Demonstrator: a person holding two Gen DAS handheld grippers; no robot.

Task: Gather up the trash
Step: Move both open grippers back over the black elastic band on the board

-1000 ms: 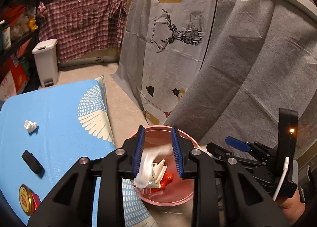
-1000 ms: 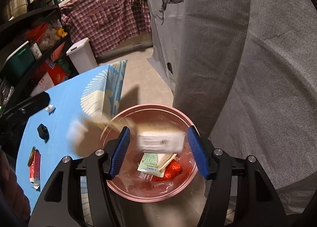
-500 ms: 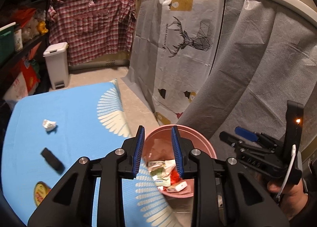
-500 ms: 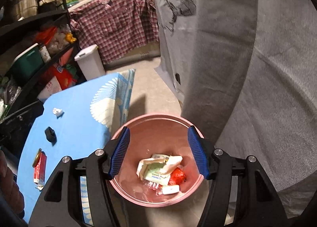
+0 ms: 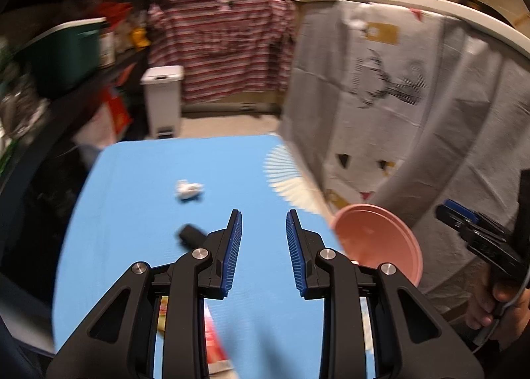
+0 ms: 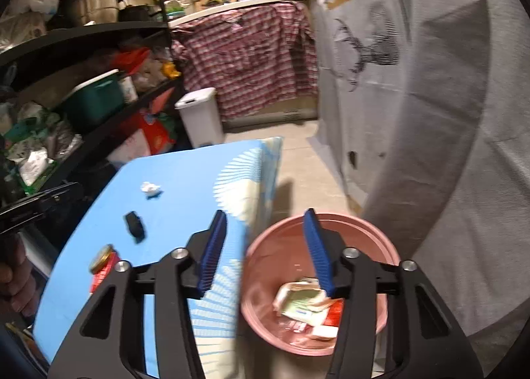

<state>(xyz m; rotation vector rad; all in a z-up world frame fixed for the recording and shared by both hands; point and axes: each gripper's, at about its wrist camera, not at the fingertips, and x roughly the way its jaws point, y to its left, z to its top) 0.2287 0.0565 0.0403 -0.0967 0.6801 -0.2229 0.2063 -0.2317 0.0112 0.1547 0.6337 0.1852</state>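
Both hand-held grippers empty, jaws apart; pink bin (image 6: 318,283) holds wrappers, seemingly.

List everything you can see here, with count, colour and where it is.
table: 1, blue cloth, left of bin
bin: 1, pink, on floor at table's right edge
wrappers: several, white, green, red, inside bin
paper wad: 1, white, far on table
black object: 1, black, mid-table
red packet: 1, red, near table edge, gold lid on it
pedal bin: 1, white, beyond table
shelves: 1 black rack, left
left gripper: open, empty, over table
right gripper: open, empty, above bin
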